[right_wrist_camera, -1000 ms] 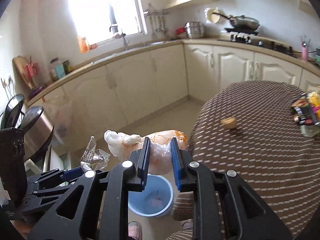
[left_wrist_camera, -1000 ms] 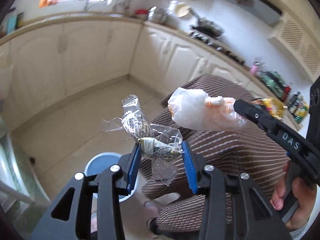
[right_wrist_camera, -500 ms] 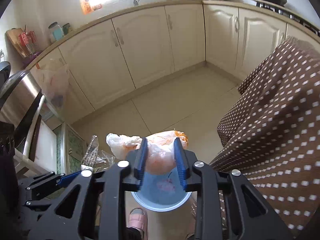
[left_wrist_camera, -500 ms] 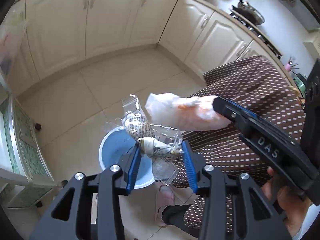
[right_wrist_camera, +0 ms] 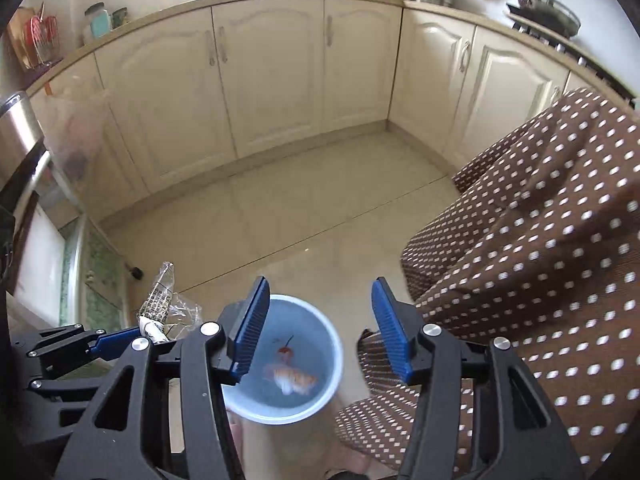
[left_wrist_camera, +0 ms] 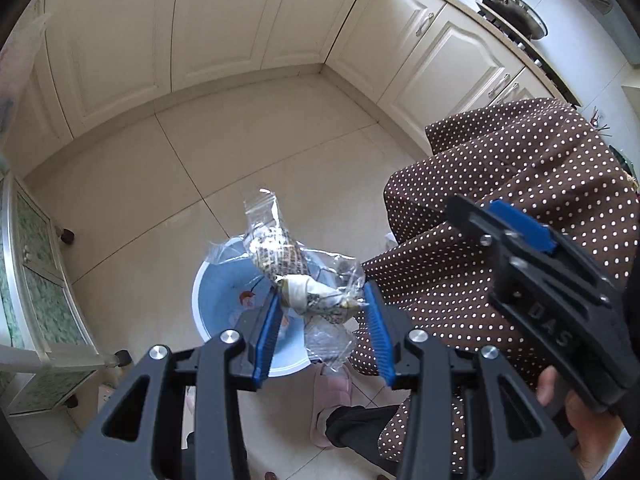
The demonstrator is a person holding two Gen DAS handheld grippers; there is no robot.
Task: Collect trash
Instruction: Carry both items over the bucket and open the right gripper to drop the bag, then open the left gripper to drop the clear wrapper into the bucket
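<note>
Crumpled clear wrapper [left_wrist_camera: 298, 276] pinched between the blue pads of the left gripper [left_wrist_camera: 322, 318], sticking up and forward past the fingertips. Directly beneath and ahead of those fingers: blue bin [left_wrist_camera: 208, 308] on the tiled floor [left_wrist_camera: 160, 168]. Right gripper [right_wrist_camera: 316, 328] spread wide, holding nothing, poised straight above the same bin [right_wrist_camera: 334, 360]. Inside, below its fingertips: white-and-orange bag [right_wrist_camera: 290, 378], blurred, beside a small red scrap [right_wrist_camera: 285, 351]. Right of both grippers, close by: hanging brown dotted tablecloth [right_wrist_camera: 540, 264]. Left of the right gripper, just beside it: the other gripper with its wrapper [right_wrist_camera: 160, 304]. Ahead, well beyond: cream cabinets [right_wrist_camera: 272, 76].
</note>
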